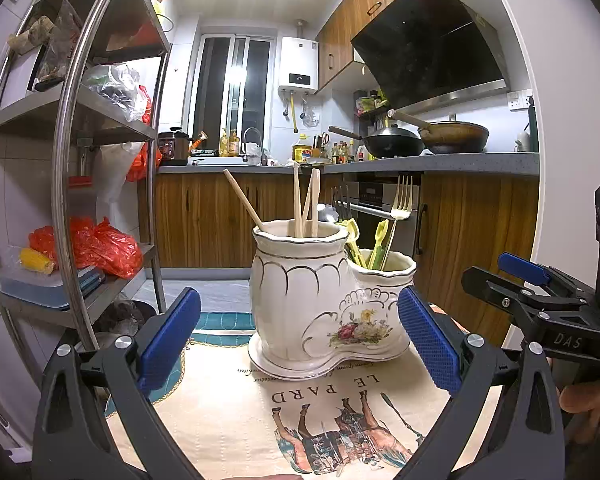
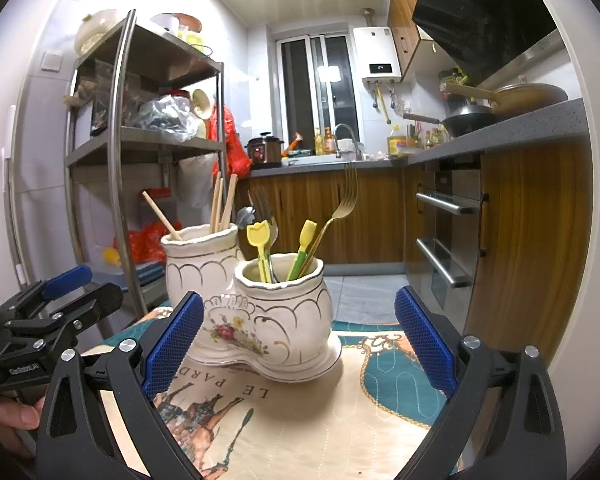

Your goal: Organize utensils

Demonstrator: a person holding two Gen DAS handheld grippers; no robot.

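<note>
A white ceramic double utensil holder [image 1: 320,304] with gold trim and a flower print stands on a printed tablecloth [image 1: 260,412]. Its taller pot holds wooden chopsticks [image 1: 306,204]. Its lower pot holds a gold fork [image 1: 400,204], dark forks and yellow-green utensils [image 1: 380,240]. My left gripper [image 1: 300,340] is open and empty, just in front of the holder. My right gripper [image 2: 300,340] is open and empty, facing the holder [image 2: 260,304] from the right side, with the gold fork [image 2: 346,200] and chopsticks [image 2: 222,200] in its view. Each gripper also shows at the edge of the other's view.
A metal shelf rack [image 1: 80,160] with bags and boxes stands left of the table. Kitchen counters [image 1: 440,162] with woks, bottles and a sink run behind. An oven [image 2: 448,232] and wooden cabinets are to the right. The tablecloth [image 2: 340,408] also shows in the right wrist view.
</note>
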